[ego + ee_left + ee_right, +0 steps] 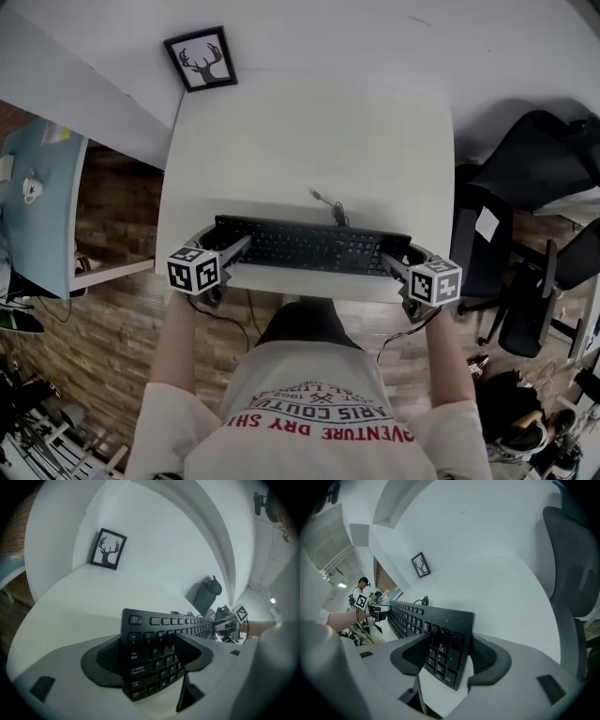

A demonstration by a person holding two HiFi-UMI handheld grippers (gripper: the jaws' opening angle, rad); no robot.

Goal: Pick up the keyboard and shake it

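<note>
A black keyboard [309, 246] lies lengthwise across the near edge of the white table [309, 131]; its cable [328, 207] trails onto the tabletop. My left gripper [228, 247] is shut on its left end, where the jaws clamp the Tab and Caps Lock corner [136, 660]. The keyboard's right end, by the number pad [443, 644], sits between the two pads of my right gripper [397, 261], which is shut on it. Each gripper view shows the opposite gripper at the far end of the keyboard. Whether the keyboard rests on the table or hangs just above it, I cannot tell.
A framed deer picture [201, 59] leans against the wall at the table's far left corner. Black office chairs [534, 169] stand to the right of the table. A light blue desk [37, 197] stands to the left, and the floor below is wood.
</note>
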